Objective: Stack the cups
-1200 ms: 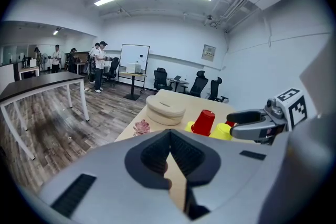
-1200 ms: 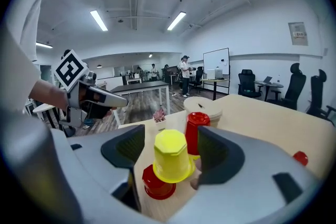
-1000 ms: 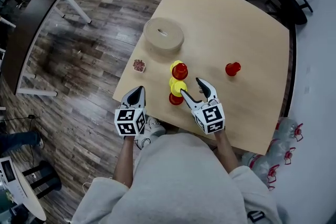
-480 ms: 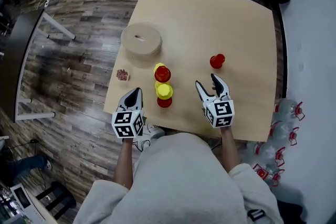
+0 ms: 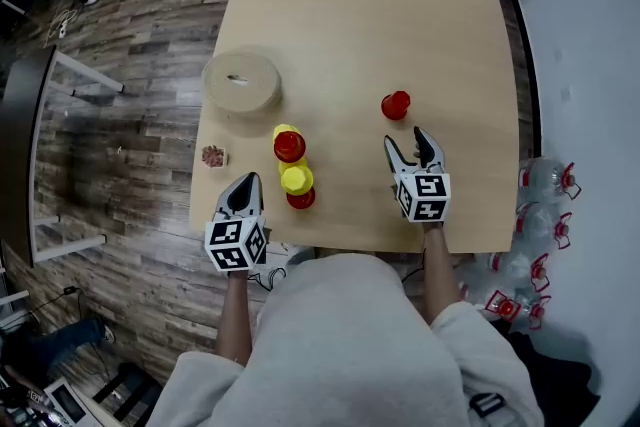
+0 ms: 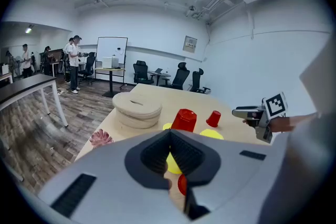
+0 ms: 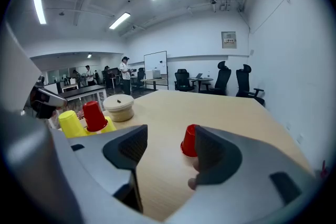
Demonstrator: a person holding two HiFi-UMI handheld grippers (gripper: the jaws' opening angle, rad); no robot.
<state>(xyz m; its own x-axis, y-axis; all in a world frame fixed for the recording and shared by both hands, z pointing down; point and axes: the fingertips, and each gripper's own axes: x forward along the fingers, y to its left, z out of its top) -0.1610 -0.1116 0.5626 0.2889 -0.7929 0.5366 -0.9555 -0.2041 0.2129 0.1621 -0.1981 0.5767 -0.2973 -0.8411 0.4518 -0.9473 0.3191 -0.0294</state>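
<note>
A lone red cup (image 5: 395, 105) stands upside down right of the table's middle. My right gripper (image 5: 413, 148) is open just short of it, with nothing between its fingers. In the right gripper view, this red cup (image 7: 189, 140) stands ahead, partly behind the right finger. Near the front edge is a cluster of upside-down cups: a red cup (image 5: 289, 146) over a yellow one (image 5: 283, 131), and a yellow cup (image 5: 296, 179) over a red one (image 5: 301, 200). My left gripper (image 5: 247, 185) is shut and empty, at the table's edge left of the cluster.
A round beige lidded container (image 5: 240, 82) stands at the left of the wooden table (image 5: 400, 15). A small pink object (image 5: 213, 156) lies at the left edge. Water bottles (image 5: 545, 215) lie on the floor to the right. Office chairs stand beyond the far edge.
My right gripper has moved right, away from the yellow cup in the cluster, to just short of the lone red cup. The left gripper has stayed at the table's edge.
</note>
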